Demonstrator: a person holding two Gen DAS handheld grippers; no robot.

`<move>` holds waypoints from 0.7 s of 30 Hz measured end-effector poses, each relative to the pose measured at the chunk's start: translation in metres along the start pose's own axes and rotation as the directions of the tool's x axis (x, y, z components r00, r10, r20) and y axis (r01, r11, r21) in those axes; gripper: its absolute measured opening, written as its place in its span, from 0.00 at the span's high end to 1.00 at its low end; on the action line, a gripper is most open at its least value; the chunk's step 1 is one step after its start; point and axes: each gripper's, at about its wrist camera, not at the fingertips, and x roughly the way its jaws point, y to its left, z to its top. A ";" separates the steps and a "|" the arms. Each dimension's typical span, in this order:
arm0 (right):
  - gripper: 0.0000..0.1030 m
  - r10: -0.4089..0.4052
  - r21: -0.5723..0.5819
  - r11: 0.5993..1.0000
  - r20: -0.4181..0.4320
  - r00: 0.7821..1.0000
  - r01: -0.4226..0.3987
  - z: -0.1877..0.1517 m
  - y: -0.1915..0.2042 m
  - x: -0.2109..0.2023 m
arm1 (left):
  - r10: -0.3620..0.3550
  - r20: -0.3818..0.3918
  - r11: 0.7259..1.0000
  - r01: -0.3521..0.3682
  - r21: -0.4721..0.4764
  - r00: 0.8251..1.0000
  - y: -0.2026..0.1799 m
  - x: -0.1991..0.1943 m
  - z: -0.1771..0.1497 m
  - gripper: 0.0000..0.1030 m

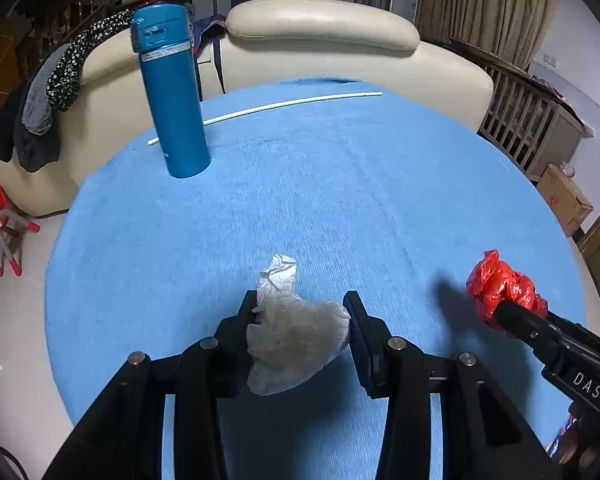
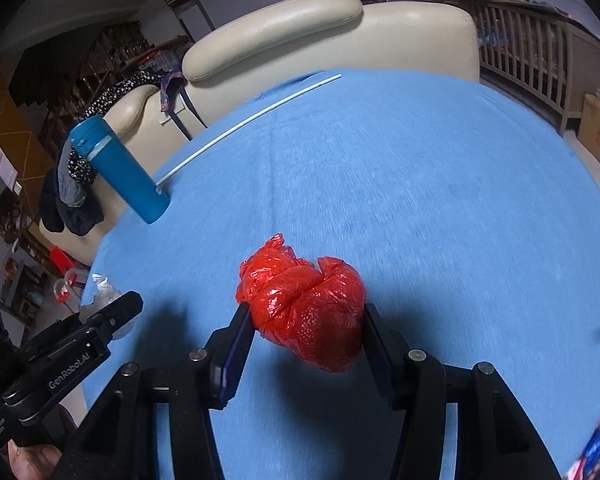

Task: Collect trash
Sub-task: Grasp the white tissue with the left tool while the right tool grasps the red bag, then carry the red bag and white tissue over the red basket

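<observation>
My left gripper (image 1: 302,316) is shut on a crumpled white plastic bag (image 1: 296,332) and holds it above the blue tablecloth (image 1: 340,184). My right gripper (image 2: 306,316) is shut on a crumpled red plastic bag (image 2: 306,312), also above the cloth. In the left wrist view the red bag (image 1: 500,288) and the right gripper (image 1: 512,312) show at the right. In the right wrist view the left gripper (image 2: 120,312) and a bit of the white bag (image 2: 104,292) show at the lower left.
A tall blue flask (image 1: 172,96) stands at the table's far left; it also shows in the right wrist view (image 2: 120,168). A thin white rod (image 1: 268,109) lies across the far side. A cream sofa (image 1: 320,36) stands behind the table. A cardboard box (image 1: 566,198) sits on the floor at right.
</observation>
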 end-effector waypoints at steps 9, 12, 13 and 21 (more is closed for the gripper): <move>0.45 0.010 0.036 0.999 0.041 0.999 -0.012 -0.029 -0.012 -0.040 | -0.013 0.022 0.999 0.013 0.042 1.000 -0.018 -0.028 -0.018 0.58; 0.45 0.011 0.049 0.999 0.051 0.999 -0.014 -0.031 -0.019 -0.047 | -0.017 0.026 0.998 0.016 0.059 1.000 -0.026 -0.030 -0.020 0.58; 0.45 0.011 0.053 0.999 0.054 0.998 -0.014 -0.031 -0.021 -0.049 | -0.019 0.025 0.998 0.017 0.064 0.999 -0.029 -0.031 -0.021 0.58; 0.45 0.012 0.065 0.998 0.061 0.998 -0.016 -0.037 -0.028 -0.053 | -0.026 0.019 0.995 0.024 0.100 0.999 -0.046 -0.033 -0.026 0.58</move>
